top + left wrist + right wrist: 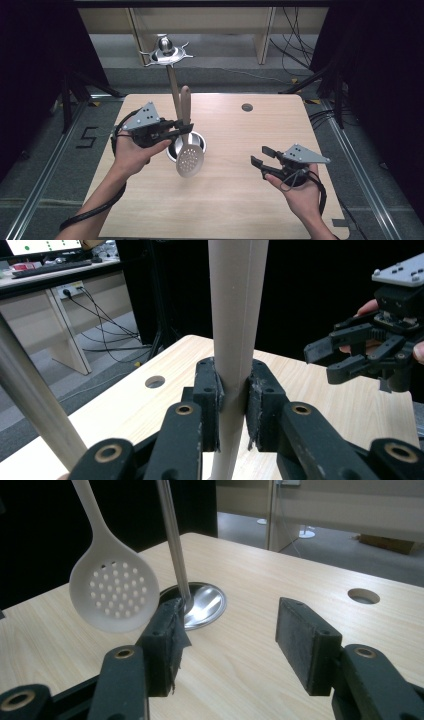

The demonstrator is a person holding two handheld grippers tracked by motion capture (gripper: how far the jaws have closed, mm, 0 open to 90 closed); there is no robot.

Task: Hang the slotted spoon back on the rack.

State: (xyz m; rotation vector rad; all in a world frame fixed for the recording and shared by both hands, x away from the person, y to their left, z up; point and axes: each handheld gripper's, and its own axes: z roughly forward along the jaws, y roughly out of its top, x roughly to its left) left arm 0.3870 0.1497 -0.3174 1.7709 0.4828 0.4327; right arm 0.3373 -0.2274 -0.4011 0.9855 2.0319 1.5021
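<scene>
A beige perforated skimmer spoon (190, 161) hangs head down just above the table, its handle (235, 315) upright. My left gripper (184, 129) is shut on that handle, pads pressed against both sides (232, 400). Right behind it stands a metal utensil stand: a round shiny base (201, 138) on the table, a thin pole (173, 87) and a star-shaped hook top (166, 50). My right gripper (259, 155) is open at the table's right side, nothing between its jaws (230, 640). In the right gripper view the spoon head (112, 592) hangs left of the pole (172, 535).
The wooden table (230, 200) has a small round cable hole (247, 107) near its far edge. Wooden furniture legs and cables lie on the floor beyond. Dark curtains flank both sides.
</scene>
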